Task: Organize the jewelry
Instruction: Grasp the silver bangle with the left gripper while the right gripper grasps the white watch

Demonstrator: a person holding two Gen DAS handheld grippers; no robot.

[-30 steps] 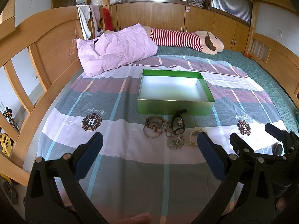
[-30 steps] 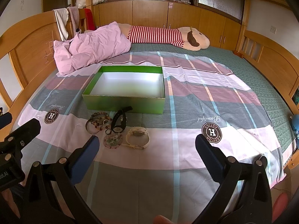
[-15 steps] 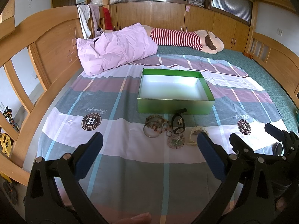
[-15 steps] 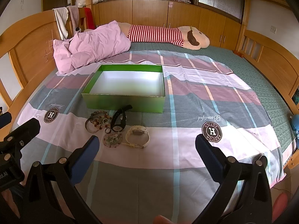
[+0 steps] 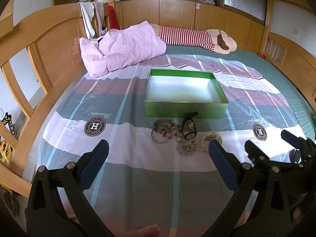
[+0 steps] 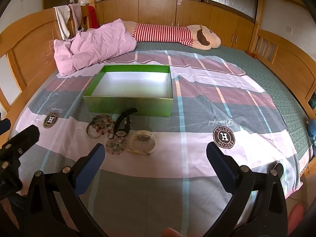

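Almost nothing has changed over the last second: we keep both grippers hovering low over the near part of the bed, and the jewelry lies exactly where it lay. We judge the task has not begun, since the green box (image 5: 185,109) holds nothing yet.

Our left gripper (image 5: 156,154) has its fingers spread wide and empty; our right gripper (image 6: 155,154) is likewise wide apart and holds nothing.

The jewelry sits in a tight cluster on the bedsheet (image 5: 122,158), just in front of the box's near wall. There is a heap of beaded bracelets (image 5: 165,129) with round, glossy beads and a thin metal bangle. Beside them is a black watch (image 5: 189,128) with a stiff curled strap whose tip seems to lean toward the box. Nearer to us are a flat round beaded piece (image 5: 186,148) and a cream watch (image 6: 142,140) with a pale looped band.

The box is shallow, rectangular card, shiny green outside and white within. The sheet is soft, smooth cotton in broad pink, grey and mauve bands, so small pieces may sink slightly into it.
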